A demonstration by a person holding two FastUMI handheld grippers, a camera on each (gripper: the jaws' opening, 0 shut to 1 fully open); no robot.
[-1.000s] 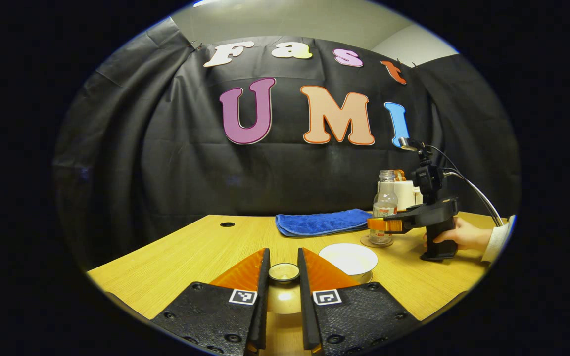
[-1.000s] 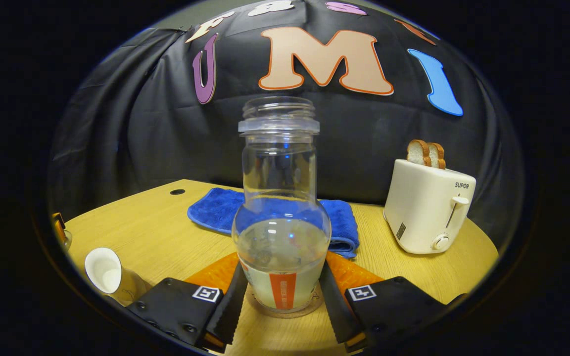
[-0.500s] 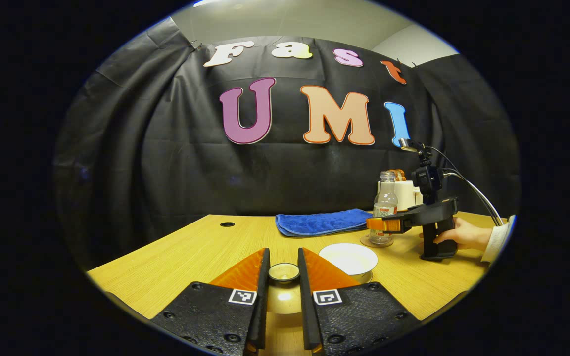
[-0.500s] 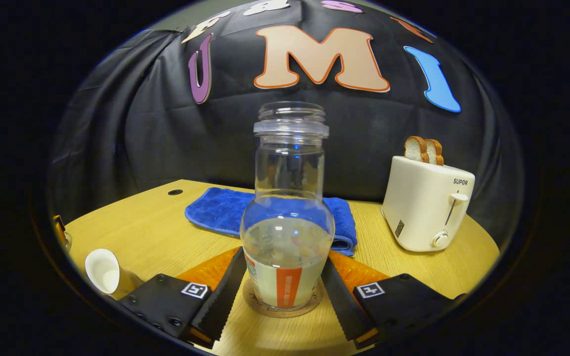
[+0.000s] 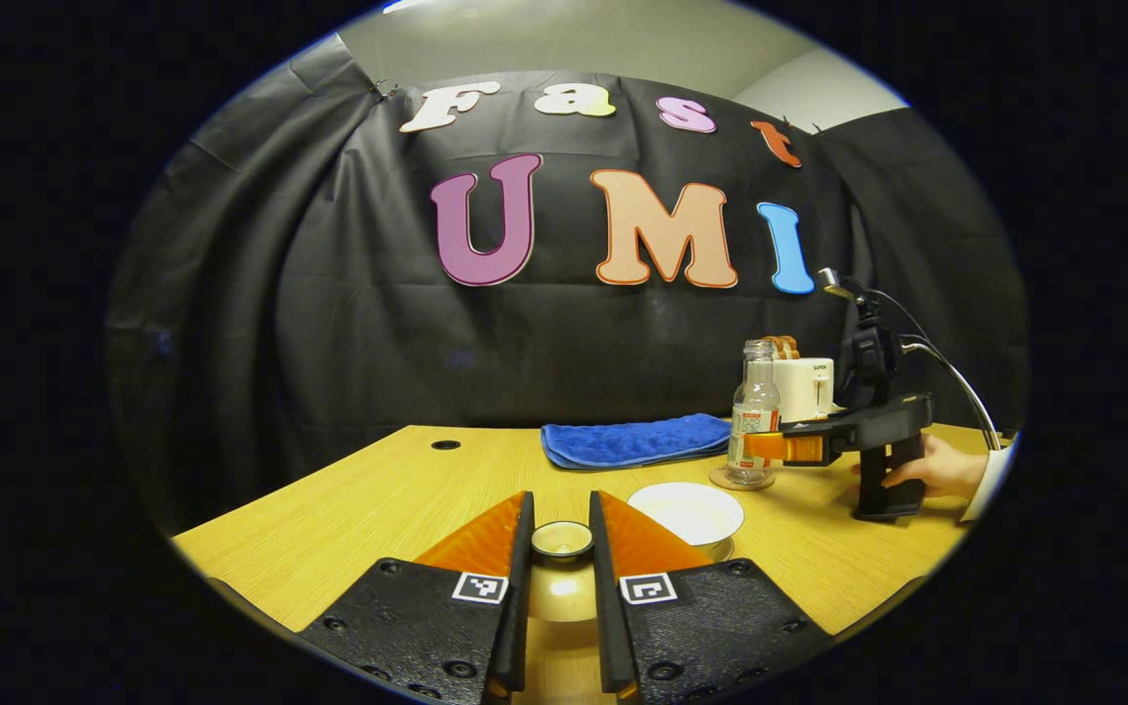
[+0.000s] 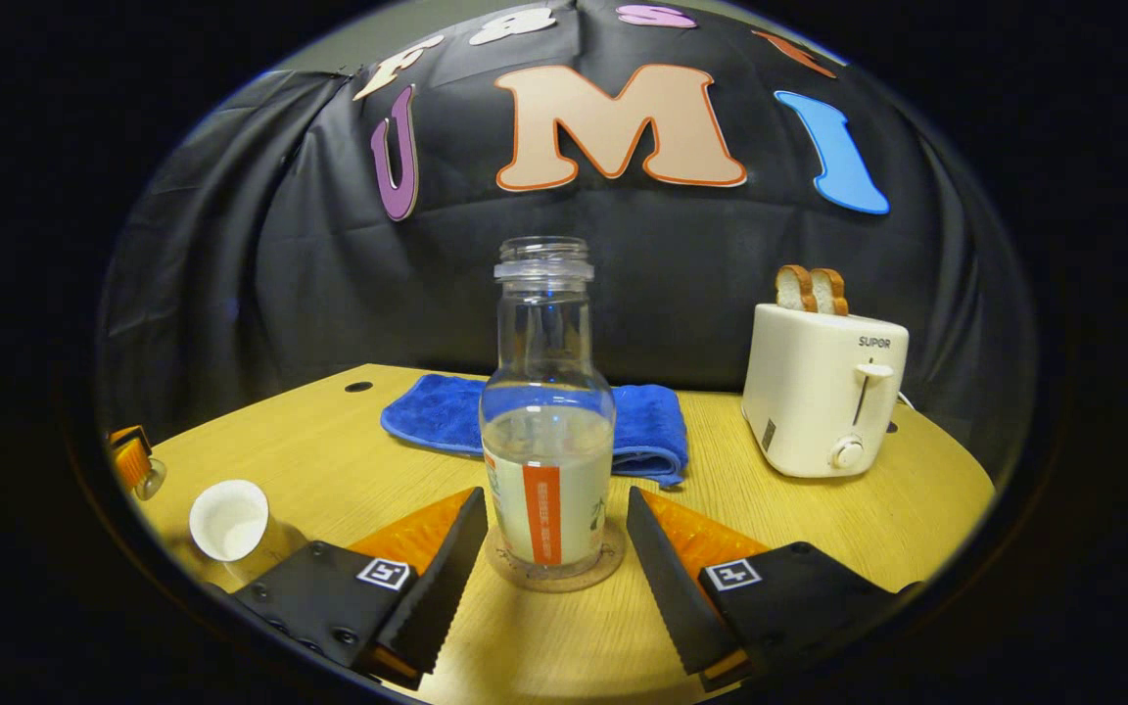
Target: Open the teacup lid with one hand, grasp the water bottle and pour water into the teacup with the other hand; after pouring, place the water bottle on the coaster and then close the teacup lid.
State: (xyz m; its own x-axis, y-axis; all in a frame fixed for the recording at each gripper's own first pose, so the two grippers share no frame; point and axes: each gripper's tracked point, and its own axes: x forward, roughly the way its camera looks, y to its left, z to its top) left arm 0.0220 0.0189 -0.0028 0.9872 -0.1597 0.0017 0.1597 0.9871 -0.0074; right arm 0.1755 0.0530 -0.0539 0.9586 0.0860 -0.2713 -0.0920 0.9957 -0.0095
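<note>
my right gripper (image 6: 549, 548) has its fingers spread wide, clear of the water bottle (image 6: 546, 431) on both sides, so the bottle stands free and upright on the coaster (image 6: 552, 573), part full and uncapped. my left gripper (image 5: 560, 553) has its fingers closed in on the knob of the teacup lid (image 5: 562, 540), which i hold just above the worktop (image 5: 378, 499); i can't tell how firm that pinch is. the open teacup (image 5: 686, 514) sits just to the right of the lid, near the bottle.

the risks i see: drawing the right gripper back crookedly could clip the bottle with a finger, and with no cap on, a tip would spill toward the blue cloth (image 6: 525, 421) or the cup. the knob is small and smooth, so the lid could slip or swing as i carry it across. if i lower it off centre it may land on the cup's rim, chip it or nudge the cup and slop the water. the toaster (image 6: 823, 387) is well apart, no concern.
</note>
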